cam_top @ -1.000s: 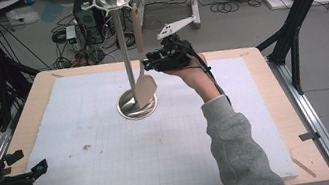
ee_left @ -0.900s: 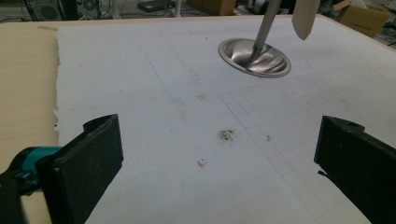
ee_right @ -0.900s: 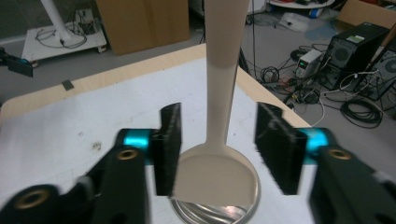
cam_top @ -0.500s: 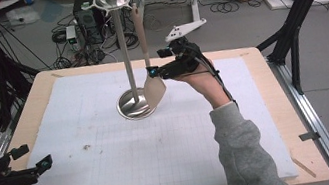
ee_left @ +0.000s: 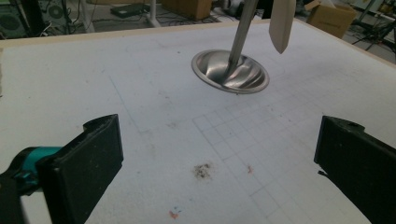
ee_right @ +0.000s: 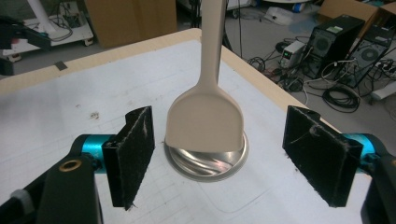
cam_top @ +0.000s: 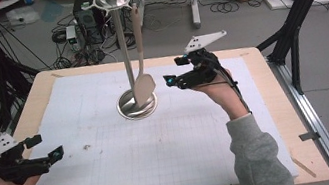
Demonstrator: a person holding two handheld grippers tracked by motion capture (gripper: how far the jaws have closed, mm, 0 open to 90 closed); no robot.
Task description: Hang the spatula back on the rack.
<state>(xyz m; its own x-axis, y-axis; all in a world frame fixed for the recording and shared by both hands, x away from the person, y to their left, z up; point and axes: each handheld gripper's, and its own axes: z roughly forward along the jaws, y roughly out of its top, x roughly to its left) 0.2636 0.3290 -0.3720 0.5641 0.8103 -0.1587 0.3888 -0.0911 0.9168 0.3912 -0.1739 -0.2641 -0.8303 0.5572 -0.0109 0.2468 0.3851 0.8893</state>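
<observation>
Right gripper (cam_top: 169, 80) agape, just beside hanging spatula (cam_top: 144, 87), apart.

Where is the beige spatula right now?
In the high view the spatula hangs from the metal stand at the table's far middle, just left of the open right gripper.

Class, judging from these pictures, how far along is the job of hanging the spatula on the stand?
Done: the spatula hangs from the top of the metal stand, its blade just above the base. In hand: nothing; the right tool has just opened, its jaws wide and apart from the blade. The left tool waits open over the mat. Left: probably only backing away.
</observation>
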